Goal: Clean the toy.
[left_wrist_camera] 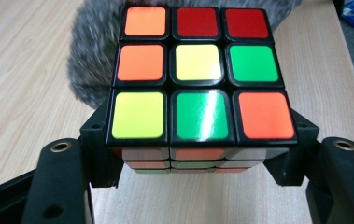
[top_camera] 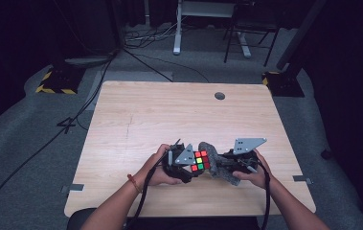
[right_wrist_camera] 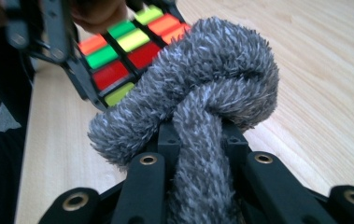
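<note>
Currently, in the lower middle of the high view, both tools meet over the near edge of the wooden surface [top_camera: 169, 115]. Left tool [top_camera: 194, 165] is clamped on a scrambled puzzle cube [top_camera: 200, 160], jaws pressing its two opposite sides; in the left gripper view the cube [left_wrist_camera: 198, 74] sits at centre frame, lifted off the surface, top face a mix of orange, red, yellow and green. Right tool [top_camera: 221, 165] is closed narrow on a grey fuzzy cloth [top_camera: 217, 163], twisted into a loop; in the right gripper view the cloth [right_wrist_camera: 198, 107] rises from between the jaws at lower centre and bulges toward upper left, where the cube [right_wrist_camera: 123, 51] shows.

Contact: the cloth appears to touch the cube's far side, just behind it in the left gripper view [left_wrist_camera: 90, 60]. Whether it presses or only brushes, cannot tell.

Progress, as judged: the work looks like wiping the cube with the cloth. Both pickups are done and the two are brought together. Left to do: rubbing over the remaining faces, likely turning the cube, then setting both down. Top face looks glossy, no visible dirt.
</note>
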A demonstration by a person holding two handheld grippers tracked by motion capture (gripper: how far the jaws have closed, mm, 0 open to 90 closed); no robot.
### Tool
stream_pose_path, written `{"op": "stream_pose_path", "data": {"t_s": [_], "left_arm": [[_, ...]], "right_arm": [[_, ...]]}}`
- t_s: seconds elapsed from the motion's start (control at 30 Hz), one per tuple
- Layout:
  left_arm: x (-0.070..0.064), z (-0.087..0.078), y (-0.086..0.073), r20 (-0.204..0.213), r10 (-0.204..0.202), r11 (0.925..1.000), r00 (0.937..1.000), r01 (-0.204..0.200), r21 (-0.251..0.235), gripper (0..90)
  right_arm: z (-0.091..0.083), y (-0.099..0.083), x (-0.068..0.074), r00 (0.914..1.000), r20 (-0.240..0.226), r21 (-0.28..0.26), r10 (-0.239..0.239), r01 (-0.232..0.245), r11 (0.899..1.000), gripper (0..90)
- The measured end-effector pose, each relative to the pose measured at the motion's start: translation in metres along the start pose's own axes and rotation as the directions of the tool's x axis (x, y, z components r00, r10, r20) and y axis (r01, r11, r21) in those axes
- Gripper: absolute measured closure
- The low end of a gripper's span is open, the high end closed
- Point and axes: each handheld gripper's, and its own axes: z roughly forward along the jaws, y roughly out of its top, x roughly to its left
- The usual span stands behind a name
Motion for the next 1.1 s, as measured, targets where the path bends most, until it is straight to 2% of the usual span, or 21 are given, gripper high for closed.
{"op": "stream_pose_path", "data": {"t_s": [0.1,0.3,0.37,0.47,0.67,0.83,0.9,0.97,1.07,1.1], "left_arm": [[0.0,0.003,0.0,-0.003,0.005,0.9997,1.0,-0.005,0.024,33.1],[-0.002,0.013,0.003,-0.027,0.023,0.9963,0.9994,-0.02,0.083,32.8],[-0.001,0.015,0.004,-0.034,0.025,0.9955,0.9991,-0.021,0.093,32.8],[0.001,0.017,0.004,-0.035,0.021,0.995,0.9992,-0.017,0.098,32.9],[0.005,0.011,0.003,-0.027,0.006,0.9993,0.9996,-0.005,0.038,33.3],[0.005,0.001,0.003,-0.039,0.013,0.9999,0.9992,-0.012,0.007,33.4],[0.004,-0.003,0.004,-0.043,0.013,0.9999,0.999,-0.013,-0.004,33.4],[0.004,-0.006,0.004,-0.048,0.011,0.9998,0.9988,-0.012,-0.018,33.4],[0.003,-0.007,0.005,-0.057,0.019,0.9996,0.9982,-0.02,-0.018,33.3],[0.003,-0.006,0.005,-0.061,0.022,0.9997,0.9979,-0.023,-0.012,33.3]], "right_arm": [[-0.001,0.003,0.003,0.9998,0.011,-0.013,-0.016,0.016,1.0,76.5],[0.001,0.009,0.009,0.9994,0.0,-0.04,-0.036,0.036,0.999,76.7],[0.003,0.012,0.012,0.9986,0.01,-0.03,-0.053,0.053,0.998,76.6],[0.004,0.013,0.011,0.9989,0.01,-0.038,-0.046,0.046,0.998,76.6],[0.0,0.012,0.009,0.9973,0.049,-0.016,-0.055,0.056,0.998,76.4],[0.003,0.001,-0.003,0.9972,0.073,0.041,-0.013,0.01,0.999,76.4],[0.004,-0.002,-0.005,0.9964,0.084,0.056,-0.013,0.008,0.998,76.4],[0.005,-0.005,-0.005,0.9943,0.103,0.057,-0.029,0.023,0.998,76.4],[0.002,-0.005,-0.003,0.9957,0.088,0.022,-0.027,0.025,0.999,76.4],[0.001,-0.003,-0.001,0.9958,0.082,0.008,-0.04,0.039,0.999,76.4]]}}
